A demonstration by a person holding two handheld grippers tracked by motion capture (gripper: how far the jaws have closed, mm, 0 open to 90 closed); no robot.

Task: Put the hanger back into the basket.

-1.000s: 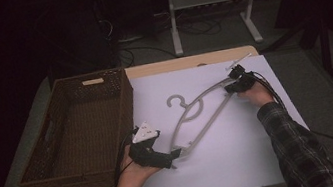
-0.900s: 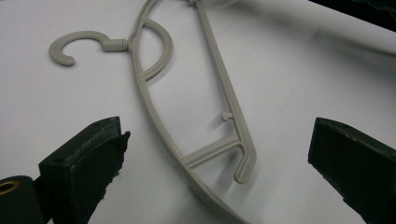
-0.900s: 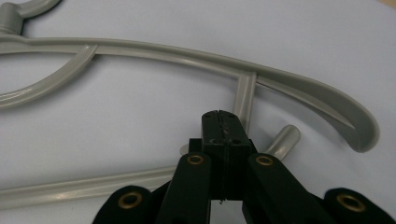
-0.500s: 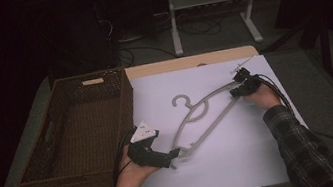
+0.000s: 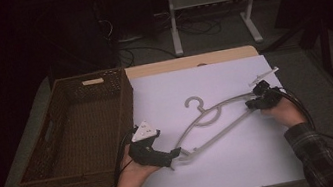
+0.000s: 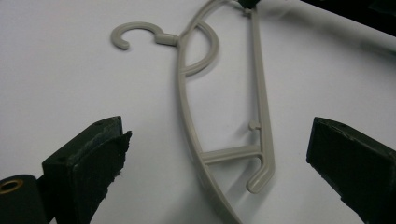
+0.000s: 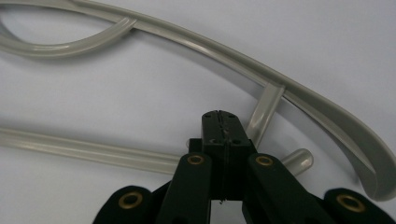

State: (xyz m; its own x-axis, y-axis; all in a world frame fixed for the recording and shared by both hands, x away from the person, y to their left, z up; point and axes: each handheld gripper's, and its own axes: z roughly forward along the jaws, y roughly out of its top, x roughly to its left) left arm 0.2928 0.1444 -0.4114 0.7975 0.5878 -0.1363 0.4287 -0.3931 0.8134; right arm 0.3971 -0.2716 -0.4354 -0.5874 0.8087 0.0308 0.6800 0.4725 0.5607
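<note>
Over the last second the right gripper has swung its end of the grey plastic clothes hanger from about 1 o'clock on the white sheet down toward 3 o'clock, nearer the person. The hanger now lies flatter across the sheet, and its hook has slid a little to the right. It is still flat on the sheet, well clear of the wicker basket at 9 o'clock. Its hook points to 12 o'clock, one tip is at 3 o'clock and the other at 7 o'clock. In the right gripper view the right gripper has its jaws pressed together where the thin lower bar meets the curved shoulder of the hanger. The bar seems to be pinched between them, so this hand is probably doing the steering. The left gripper has hardly moved and waits at the 7 o'clock tip. In the left gripper view the left gripper has its jaws spread wide, one on each side of the hanger's notched end, touching neither the arm nor the bar. The swing appears to have lined that end up between the spread jaws. The hanger seems ready for a second grasp, and closing on this tip would let both hands lift it level.
</note>
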